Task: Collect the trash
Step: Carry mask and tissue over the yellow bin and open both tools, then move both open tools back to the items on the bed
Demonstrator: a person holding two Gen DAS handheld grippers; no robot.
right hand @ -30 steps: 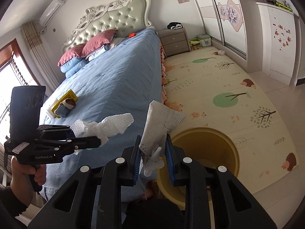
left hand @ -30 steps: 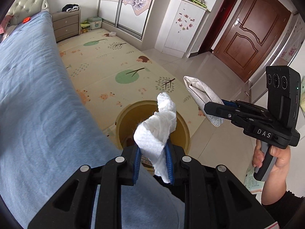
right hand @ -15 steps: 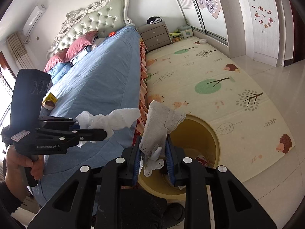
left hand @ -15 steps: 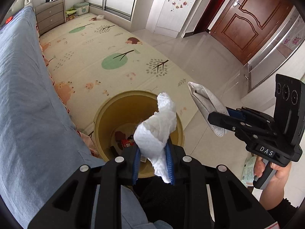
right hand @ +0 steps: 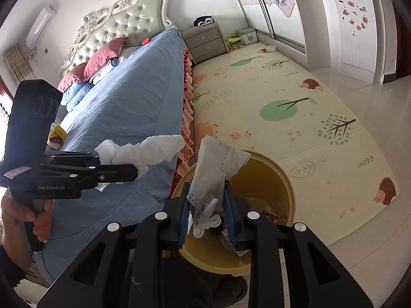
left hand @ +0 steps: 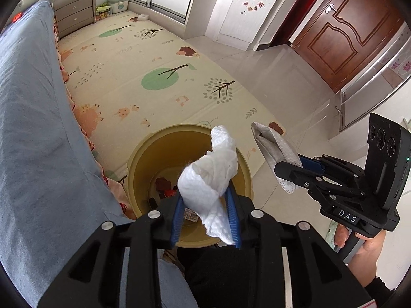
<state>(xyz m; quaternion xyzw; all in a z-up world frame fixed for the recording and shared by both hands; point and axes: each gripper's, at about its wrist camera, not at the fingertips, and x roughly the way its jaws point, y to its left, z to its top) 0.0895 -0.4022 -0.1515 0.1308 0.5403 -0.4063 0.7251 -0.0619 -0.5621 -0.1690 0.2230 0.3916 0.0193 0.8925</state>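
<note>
Left tongs (left hand: pixel 205 200): still pinching white tissue (left hand: pixel 210 177), now above the yellow bin (left hand: pixel 136 159).
Right tongs (right hand: pixel 206 210): still pinching grey mask (right hand: pixel 215 169), closer over the bin.

"DAS" on right hand-held gripper (left hand: pixel 290 173); "GenRobot.AI" on left hand-held gripper (right hand: pixel 128 172)

Bright, even daylight throughout, glare on the tiled floor (left hand: pixel 290 77) and blown-out window edge (right hand: pixel 3 113), strong fisheye bending with black vignette corners, focus sharp, shadows soft, no motion blur.
</note>
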